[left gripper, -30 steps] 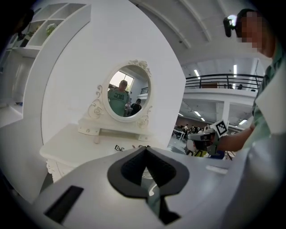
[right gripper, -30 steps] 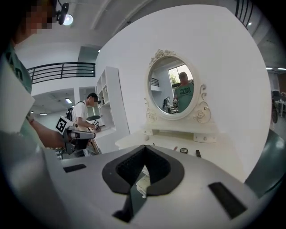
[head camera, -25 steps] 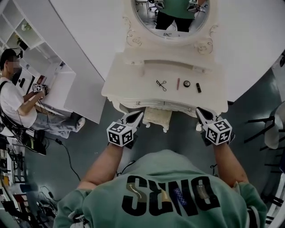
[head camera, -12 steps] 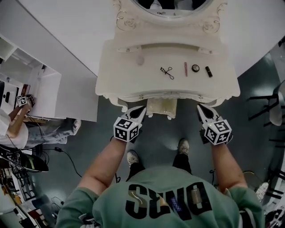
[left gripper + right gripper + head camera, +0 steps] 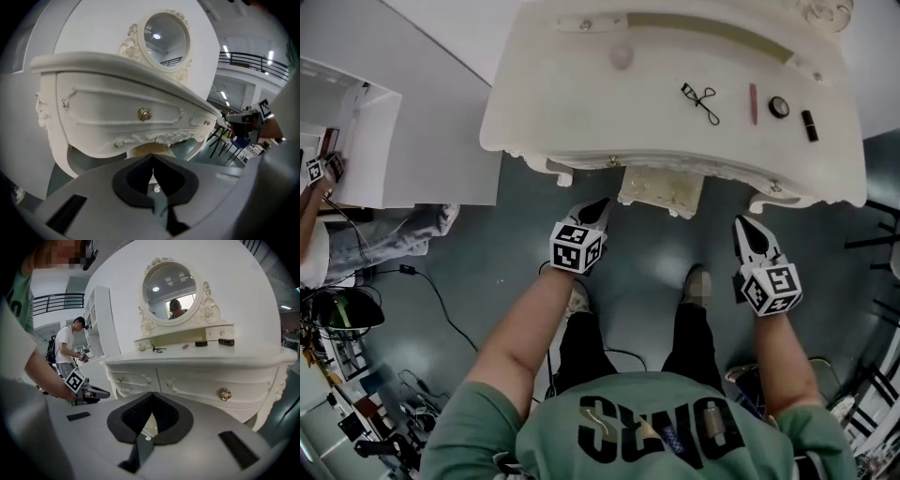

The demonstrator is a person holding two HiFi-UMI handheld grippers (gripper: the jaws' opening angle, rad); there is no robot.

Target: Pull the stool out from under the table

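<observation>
- Left gripper (image 5: 600, 204) and right gripper (image 5: 744, 225): both have come down over the last second and now hang low in front of the white carved dressing table (image 5: 581, 103), one to each side of its knee space.
- Head view: it has tipped further down and closed in. The round mirror has left the top edge, and the person's dark trousers and shoes now show on the grey floor.
- Claws: both are clenched with the jaw tips meeting. Each gripper view shows nothing between them.
- Cream cushioned stool with a carved white frame (image 5: 661, 190): as before, it is tucked under the table's middle, with only its front edge showing past the apron. It lies between the two grippers, nearer the left, and neither touches it. The left gripper view shows its tan seat (image 5: 149, 149) just beneath the drawer front.
- Meaning for the task: judged an approach, with the pull not yet begun. The jaws would likely need to open before gripping the seat edge.
- Writing: the green sweatshirt (image 5: 656, 422) bears large black letters, seen upside down and not surely readable. The gripper cubes carry black-and-white square markers without words. The small cosmetics on the tabletop, including a black eyelash curler (image 5: 701, 101), show no legible label.
</observation>
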